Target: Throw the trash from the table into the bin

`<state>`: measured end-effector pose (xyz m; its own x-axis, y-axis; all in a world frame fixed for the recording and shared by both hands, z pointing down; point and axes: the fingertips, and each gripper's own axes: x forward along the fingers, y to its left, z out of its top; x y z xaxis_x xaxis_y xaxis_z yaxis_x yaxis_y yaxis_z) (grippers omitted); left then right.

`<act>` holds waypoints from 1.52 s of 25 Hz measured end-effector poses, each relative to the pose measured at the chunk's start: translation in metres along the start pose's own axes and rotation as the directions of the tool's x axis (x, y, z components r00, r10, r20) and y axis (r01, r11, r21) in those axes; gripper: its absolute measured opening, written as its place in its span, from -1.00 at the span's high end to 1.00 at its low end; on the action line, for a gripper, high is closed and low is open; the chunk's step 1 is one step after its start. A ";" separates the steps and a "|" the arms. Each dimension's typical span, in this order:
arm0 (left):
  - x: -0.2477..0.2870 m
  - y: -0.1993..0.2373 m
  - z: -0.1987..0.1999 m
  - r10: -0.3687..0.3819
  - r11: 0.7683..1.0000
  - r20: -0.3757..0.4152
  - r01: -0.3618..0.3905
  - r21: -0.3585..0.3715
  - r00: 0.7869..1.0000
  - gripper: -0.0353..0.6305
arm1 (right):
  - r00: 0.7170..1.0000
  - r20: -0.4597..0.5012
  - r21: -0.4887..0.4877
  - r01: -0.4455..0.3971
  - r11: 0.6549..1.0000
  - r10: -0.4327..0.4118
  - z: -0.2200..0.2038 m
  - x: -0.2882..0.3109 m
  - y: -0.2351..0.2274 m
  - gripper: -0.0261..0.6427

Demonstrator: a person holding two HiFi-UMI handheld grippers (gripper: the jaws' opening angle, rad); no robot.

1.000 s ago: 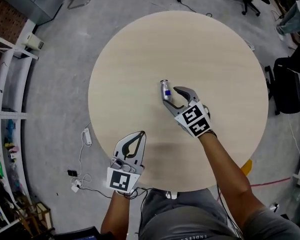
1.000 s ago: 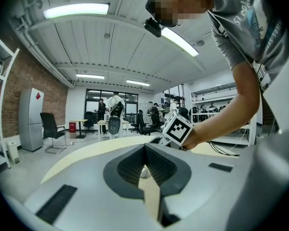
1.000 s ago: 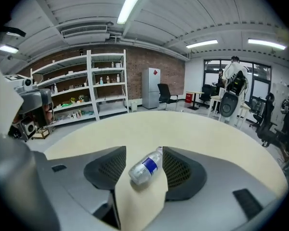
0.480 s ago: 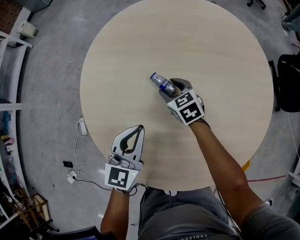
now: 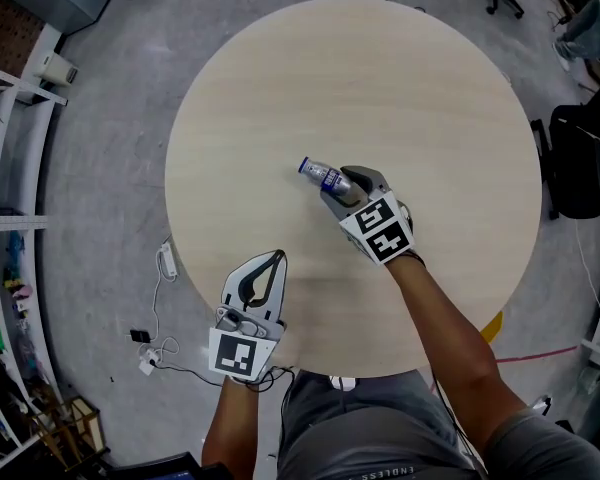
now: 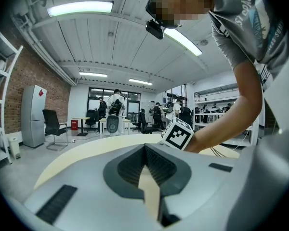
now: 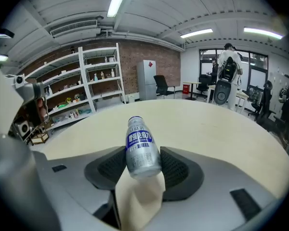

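A small silver bottle (image 5: 325, 175) with a blue label is clamped between the jaws of my right gripper (image 5: 342, 190) over the middle of the round wooden table (image 5: 430, 98). It is tilted, with its cap pointing up-left. In the right gripper view the bottle (image 7: 140, 146) sits between both dark pads of the right gripper (image 7: 143, 165) and points away over the tabletop. My left gripper (image 5: 263, 273) hovers at the table's near edge, its tips together and nothing in it. In its own view the left gripper (image 6: 145, 150) shows the jaw tips meeting.
A black chair (image 5: 578, 168) stands to the right of the table. On the floor to the left lie a power strip (image 5: 167, 261) and cables. White shelving (image 5: 10, 218) lines the far left. Nothing else lies on the tabletop.
The bottle stood upright between the right jaws a second ago. Now it is gripped and tipped over, cap toward the upper left. The left gripper has barely shifted.
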<state>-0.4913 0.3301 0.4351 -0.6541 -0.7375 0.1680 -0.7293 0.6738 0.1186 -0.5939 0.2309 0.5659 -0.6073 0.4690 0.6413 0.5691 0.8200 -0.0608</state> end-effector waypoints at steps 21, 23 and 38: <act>-0.109 -0.091 0.121 -0.206 0.974 0.193 0.182 0.133 0.960 0.79 | 0.948 0.277 -0.038 0.175 0.984 -0.158 0.102 -0.261 0.136 0.28; -0.125 -0.110 0.134 -0.240 0.966 0.212 0.211 0.150 0.947 0.79 | 0.939 0.292 -0.033 0.200 0.979 -0.182 0.102 -0.292 0.155 0.28; -0.153 -0.317 0.184 -0.645 0.761 0.241 0.581 0.289 0.725 0.79 | 0.791 0.338 0.127 0.498 0.858 -0.509 0.029 -0.525 0.204 0.28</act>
<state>-0.1971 0.2206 0.1915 -0.0524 -0.9803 -0.1907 -0.9929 0.0716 -0.0952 -0.1745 0.1615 0.1947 -0.9579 0.0647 0.2798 0.1157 0.9786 0.1700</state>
